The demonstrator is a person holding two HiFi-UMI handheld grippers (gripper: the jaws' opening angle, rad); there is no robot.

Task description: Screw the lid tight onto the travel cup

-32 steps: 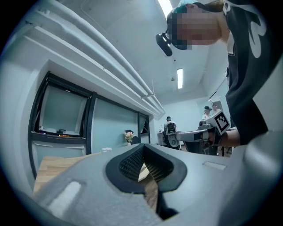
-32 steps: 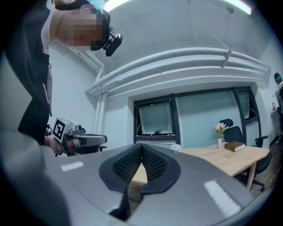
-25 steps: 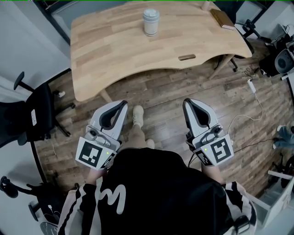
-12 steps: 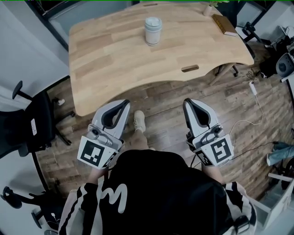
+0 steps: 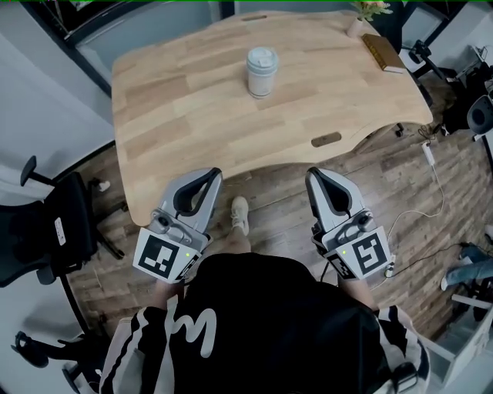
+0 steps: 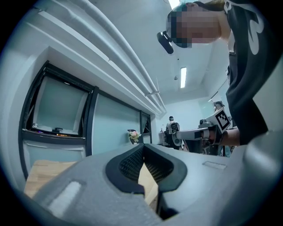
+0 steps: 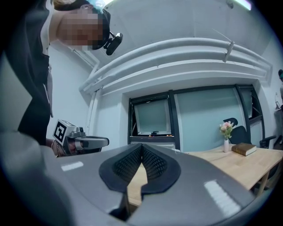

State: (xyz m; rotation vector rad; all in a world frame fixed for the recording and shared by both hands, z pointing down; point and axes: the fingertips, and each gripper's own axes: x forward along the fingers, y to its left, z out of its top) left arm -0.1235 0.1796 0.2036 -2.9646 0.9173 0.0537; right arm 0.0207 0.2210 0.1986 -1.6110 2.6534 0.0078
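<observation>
Travel cup (image 5: pixel 262 71) upright on the desk (image 5: pixel 177 115), toward the far edge, about midway between left and right ends. Lid (image 5: pixel 262 55) on top, pale like the body; whether seated tight, cannot tell. Bare wood all round the cup, open room on every side.

Far right corner of the desk: book (image 5: pixel 383 52) lying flat, small vase of flowers (image 5: pixel 360 15) near it at the far edge. Both well apart from the cup. Oval slot (image 5: pixel 326 140) cut through close to the near edge, right of centre.

Left gripper (image 5: pixel 206 175) held level, tips right at the curved near edge, left of centre. Fingers (image 6: pixel 130 163) clenched, ribbed pads meeting at the tip, nothing between. Right gripper (image 5: pixel 314 174) level too, just short of the near edge, near the slot. Fingers (image 7: pixel 154 165) clenched, empty. Well apart from each other, a shoe (image 5: pixel 240 213) on the plank floor (image 5: pixel 285 208) between them. Cup well beyond both, across a clear stretch of desk.

Off the desk's left end: black office chair (image 5: pixel 46 231), near the corner. Off the right end: white cable (image 5: pixel 431 177) trailing over the floor.
</observation>
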